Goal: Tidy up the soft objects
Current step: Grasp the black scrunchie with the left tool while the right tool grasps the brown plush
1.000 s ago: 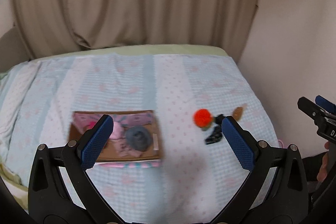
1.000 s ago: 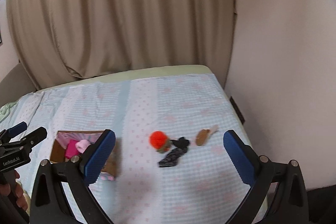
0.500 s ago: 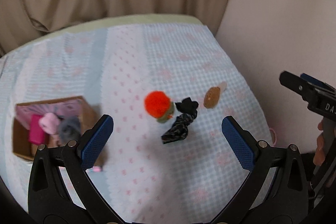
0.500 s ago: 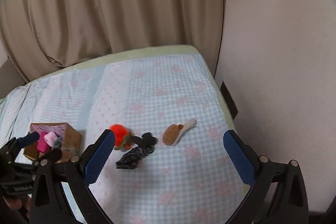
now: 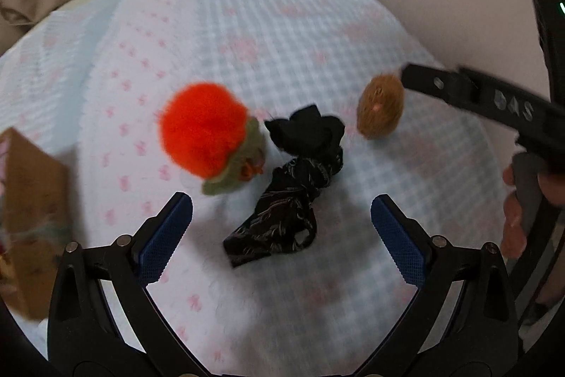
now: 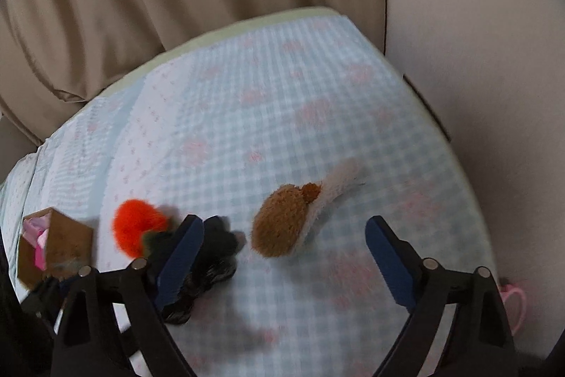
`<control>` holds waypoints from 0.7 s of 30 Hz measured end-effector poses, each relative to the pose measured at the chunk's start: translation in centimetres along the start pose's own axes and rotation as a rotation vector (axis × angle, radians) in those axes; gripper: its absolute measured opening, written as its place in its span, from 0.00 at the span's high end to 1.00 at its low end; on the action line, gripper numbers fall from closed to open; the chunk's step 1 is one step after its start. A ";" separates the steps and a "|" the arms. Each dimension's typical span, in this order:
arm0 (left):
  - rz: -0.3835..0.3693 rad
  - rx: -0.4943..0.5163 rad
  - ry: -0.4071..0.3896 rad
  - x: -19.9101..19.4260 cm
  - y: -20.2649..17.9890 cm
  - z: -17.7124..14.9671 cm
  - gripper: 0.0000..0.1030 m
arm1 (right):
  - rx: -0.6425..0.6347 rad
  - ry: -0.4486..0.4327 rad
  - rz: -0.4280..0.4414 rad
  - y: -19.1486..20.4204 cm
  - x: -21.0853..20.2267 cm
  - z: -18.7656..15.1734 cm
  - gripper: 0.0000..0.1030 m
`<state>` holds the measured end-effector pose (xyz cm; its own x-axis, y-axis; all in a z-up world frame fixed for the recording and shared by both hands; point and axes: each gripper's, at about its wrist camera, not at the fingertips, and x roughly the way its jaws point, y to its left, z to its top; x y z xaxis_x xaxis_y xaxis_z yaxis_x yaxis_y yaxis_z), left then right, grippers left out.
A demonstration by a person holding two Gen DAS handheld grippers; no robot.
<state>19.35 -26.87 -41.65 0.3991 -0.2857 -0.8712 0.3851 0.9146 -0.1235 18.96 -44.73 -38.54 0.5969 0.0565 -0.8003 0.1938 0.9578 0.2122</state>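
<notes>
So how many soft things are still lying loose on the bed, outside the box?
3: an orange pompom on the left, a black cloth in the middle, a brown plush on the right. Others may be out of view.

The right hand-held gripper (image 6: 284, 248), jaws wide apart, hangs over the brown plush toy (image 6: 282, 223).

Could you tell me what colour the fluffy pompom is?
Bright orange-red pompom, clearest in the left wrist view.

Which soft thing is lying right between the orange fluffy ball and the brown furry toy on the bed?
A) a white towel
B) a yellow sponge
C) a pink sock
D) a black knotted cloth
D: the black knotted cloth lies on the bed cover between the orange fluffy ball and the brown furry toy.
</notes>
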 end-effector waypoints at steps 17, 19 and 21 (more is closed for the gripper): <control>0.010 0.111 0.058 6.5 -0.4 -1.4 0.68 | 0.069 0.046 -0.013 -1.2 7.5 -0.7 0.55; 0.011 0.120 0.059 6.4 -0.5 -1.4 0.70 | 0.063 0.045 -0.019 -1.1 7.4 -0.7 0.58; 0.008 0.118 0.063 6.3 -0.5 -1.4 0.71 | 0.065 0.046 -0.015 -1.0 7.3 -0.8 0.61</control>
<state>20.50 -28.75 -47.70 0.3509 -0.2564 -0.9006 0.4787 0.8757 -0.0628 22.48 -45.10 -45.02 0.5573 0.0570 -0.8284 0.2530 0.9385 0.2348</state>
